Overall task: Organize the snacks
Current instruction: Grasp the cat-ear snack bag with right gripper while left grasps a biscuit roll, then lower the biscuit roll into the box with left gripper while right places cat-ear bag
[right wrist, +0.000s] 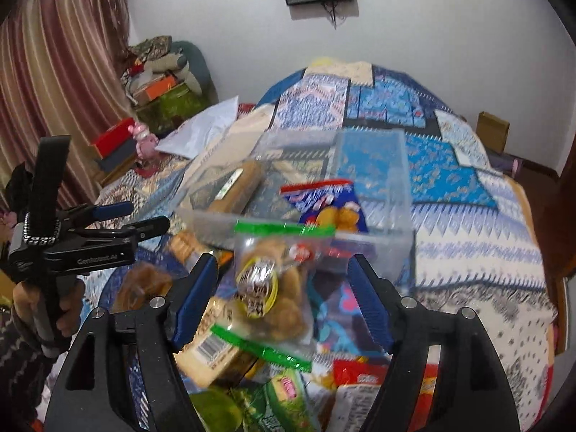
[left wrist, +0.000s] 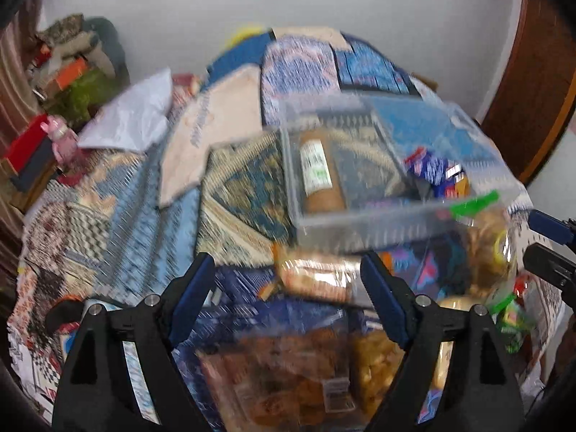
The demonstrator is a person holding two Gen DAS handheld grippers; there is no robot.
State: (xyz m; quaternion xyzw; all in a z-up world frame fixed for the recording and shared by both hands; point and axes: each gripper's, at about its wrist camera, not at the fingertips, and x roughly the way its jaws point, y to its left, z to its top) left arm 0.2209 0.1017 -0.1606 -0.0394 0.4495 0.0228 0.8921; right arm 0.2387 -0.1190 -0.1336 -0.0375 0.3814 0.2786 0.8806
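A clear plastic bin sits on the patterned bed cover; it also shows in the right wrist view. Inside lie a brown biscuit roll and a blue snack bag. My left gripper is open above a clear-wrapped biscuit pack, with nothing between its fingers. My right gripper is open, with a clear green-edged bag of brown pastries between and just ahead of its fingers, seemingly not clamped. The left gripper also shows at the left of the right wrist view.
A heap of loose snack packs lies at the near edge of the bed. A white plastic bag lies left of the bin. Boxes and clothes are stacked by the curtain. A wooden door stands at right.
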